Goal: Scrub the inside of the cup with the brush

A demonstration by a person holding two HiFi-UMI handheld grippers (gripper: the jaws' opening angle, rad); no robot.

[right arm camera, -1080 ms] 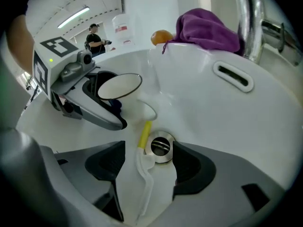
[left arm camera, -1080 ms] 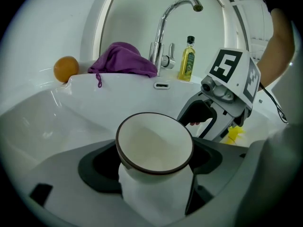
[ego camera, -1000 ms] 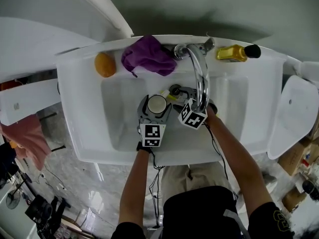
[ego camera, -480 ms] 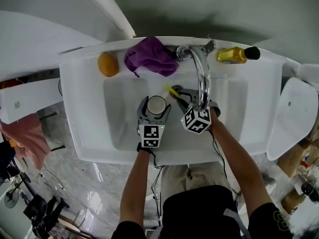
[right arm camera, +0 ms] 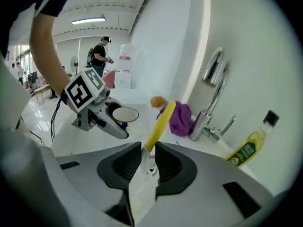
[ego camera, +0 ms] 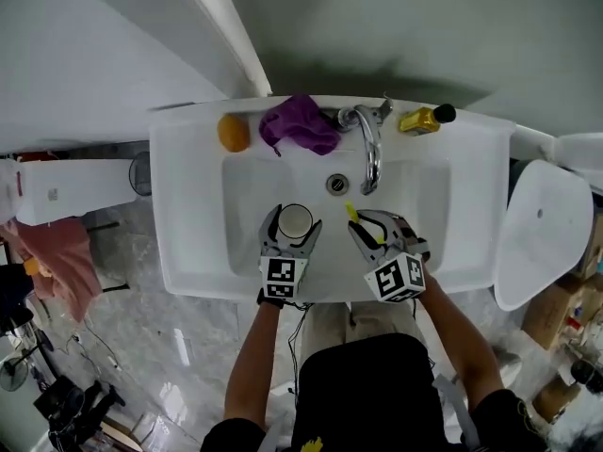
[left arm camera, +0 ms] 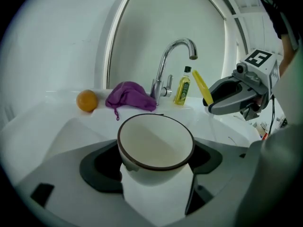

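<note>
White ceramic made up the cup (ego camera: 296,220), which had a dark rim and stood mouth up between the jaws of the left gripper (ego camera: 294,219). In the left gripper view the left gripper (left arm camera: 152,174) had its jaws set wide, one pad against each side of the cup (left arm camera: 155,143), so the cup was gripped and carried over the front part of the sink (ego camera: 188,205) basin. The cup's mouth was tipped slightly toward the camera.

To its right, the right gripper (ego camera: 369,226) held the brush (ego camera: 352,213). The right gripper view showed the right gripper (right arm camera: 147,157) with its jaws nearly together; they had just been closing, and the pale lower part of the brush (right arm camera: 161,122) was pinched between them. The yellow handle rose out of the jaws at a slant. Which end carried the bristles could not be told. From the left gripper view the brush (left arm camera: 202,86) stood well clear of the cup, outside it, projecting from the right gripper (left arm camera: 227,96).

Both grippers were over the basin, side by side and apart. At the back of the sink stood a chrome faucet (ego camera: 369,149) with its spout arched over the drain (ego camera: 337,184). On the rear ledge lay an orange (ego camera: 233,132), a purple cloth (ego camera: 301,125) just beside the faucet, and a yellow bottle (ego camera: 422,119) with a dark cap on the faucet's other side.
</note>
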